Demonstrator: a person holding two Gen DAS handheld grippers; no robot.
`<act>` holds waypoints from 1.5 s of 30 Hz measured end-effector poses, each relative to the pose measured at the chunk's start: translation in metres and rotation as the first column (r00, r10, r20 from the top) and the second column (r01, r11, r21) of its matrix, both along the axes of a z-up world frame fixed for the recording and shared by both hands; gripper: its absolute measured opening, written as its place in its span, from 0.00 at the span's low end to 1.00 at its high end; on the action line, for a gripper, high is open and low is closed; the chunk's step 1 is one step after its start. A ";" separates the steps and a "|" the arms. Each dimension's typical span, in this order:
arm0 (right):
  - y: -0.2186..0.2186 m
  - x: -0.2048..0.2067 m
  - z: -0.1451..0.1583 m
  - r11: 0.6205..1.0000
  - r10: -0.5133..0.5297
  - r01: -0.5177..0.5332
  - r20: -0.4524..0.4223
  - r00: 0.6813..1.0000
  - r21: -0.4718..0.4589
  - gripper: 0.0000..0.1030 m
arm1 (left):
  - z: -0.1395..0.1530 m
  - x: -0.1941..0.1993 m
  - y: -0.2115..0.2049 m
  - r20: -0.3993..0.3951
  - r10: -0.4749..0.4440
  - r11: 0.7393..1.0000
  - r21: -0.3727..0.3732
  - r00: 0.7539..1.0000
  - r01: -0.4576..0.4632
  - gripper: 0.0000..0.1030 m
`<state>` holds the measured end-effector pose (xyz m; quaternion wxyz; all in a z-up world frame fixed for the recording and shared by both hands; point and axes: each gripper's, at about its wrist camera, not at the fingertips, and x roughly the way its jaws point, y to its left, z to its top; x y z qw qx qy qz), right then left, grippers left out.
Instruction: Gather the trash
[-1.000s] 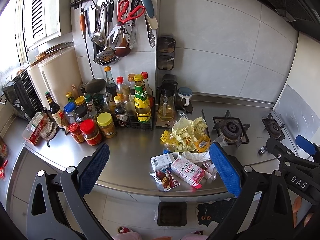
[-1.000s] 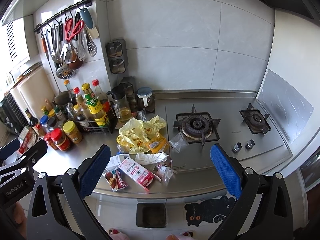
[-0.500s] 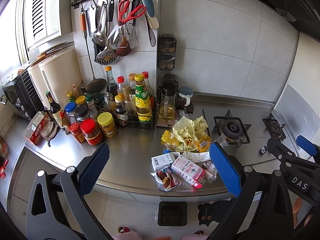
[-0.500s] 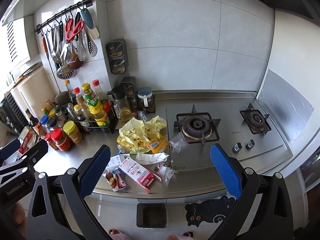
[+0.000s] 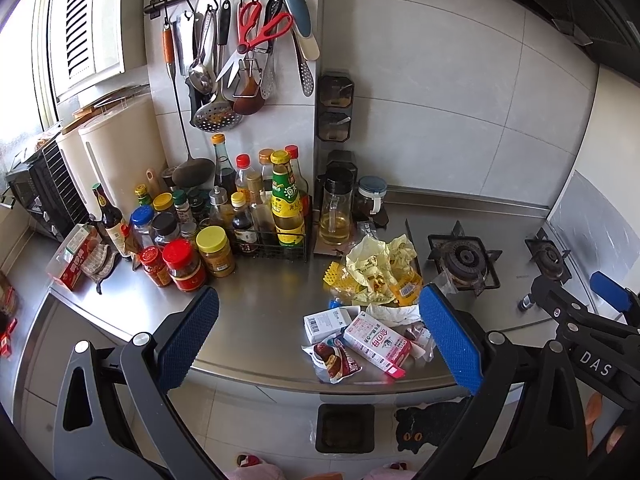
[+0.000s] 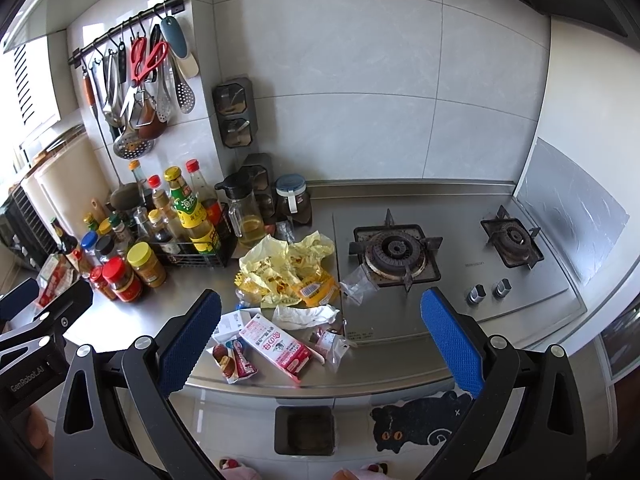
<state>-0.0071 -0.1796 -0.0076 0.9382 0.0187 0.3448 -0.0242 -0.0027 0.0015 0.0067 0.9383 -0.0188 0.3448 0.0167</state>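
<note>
A heap of trash lies near the counter's front edge: a crumpled yellow bag [image 5: 376, 268] [image 6: 286, 268], a pink and white carton [image 5: 376, 342] [image 6: 276, 346], a small white box [image 5: 324, 322], a snack wrapper [image 5: 334, 360] [image 6: 232, 360], a white tissue [image 6: 306, 314] and clear plastic wrappers [image 6: 332, 342]. A small dark bin [image 5: 346, 428] [image 6: 305, 430] stands on the floor below the edge. My left gripper [image 5: 320, 340] and right gripper [image 6: 318, 340] are both open and empty, held above and in front of the heap.
Sauce bottles and jars [image 5: 200, 224] crowd the counter's left. A glass oil jug [image 5: 334, 216] stands behind the trash. A gas hob [image 6: 394, 254] lies to the right. Utensils hang on a wall rail [image 5: 240, 52]. A cat mat [image 6: 420, 424] lies on the floor.
Both views have shifted only slightly. The grippers stay open and the trash has not moved.
</note>
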 end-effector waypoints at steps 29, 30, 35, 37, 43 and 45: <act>-0.019 0.033 -0.052 0.996 0.084 -0.084 0.026 0.996 0.027 0.97 | -0.059 0.029 0.017 0.058 -0.023 0.999 0.047 0.998 0.020 0.92; -0.022 0.038 -0.061 0.995 0.090 -0.090 0.006 0.996 0.038 0.97 | -0.068 0.034 0.019 0.027 -0.013 0.999 0.046 1.000 0.012 0.92; -0.036 0.059 -0.106 0.992 0.112 -0.108 -0.072 0.991 0.067 0.97 | -0.117 0.055 0.031 -0.103 -0.007 1.000 -0.005 0.995 0.006 0.92; -0.036 0.063 -0.123 0.988 0.150 -0.145 -0.081 0.985 0.058 0.97 | -0.137 0.061 0.032 -0.145 0.000 1.000 -0.001 0.989 0.000 0.92; -0.033 0.077 -0.172 0.975 0.220 -0.212 -0.158 0.963 0.067 0.97 | -0.193 0.072 0.026 -0.250 -0.025 1.000 0.007 0.968 0.027 0.92; -0.025 0.078 -0.183 0.970 0.242 -0.243 -0.164 0.956 0.012 0.97 | -0.210 0.076 0.023 -0.291 -0.046 0.999 -0.006 0.956 0.046 0.92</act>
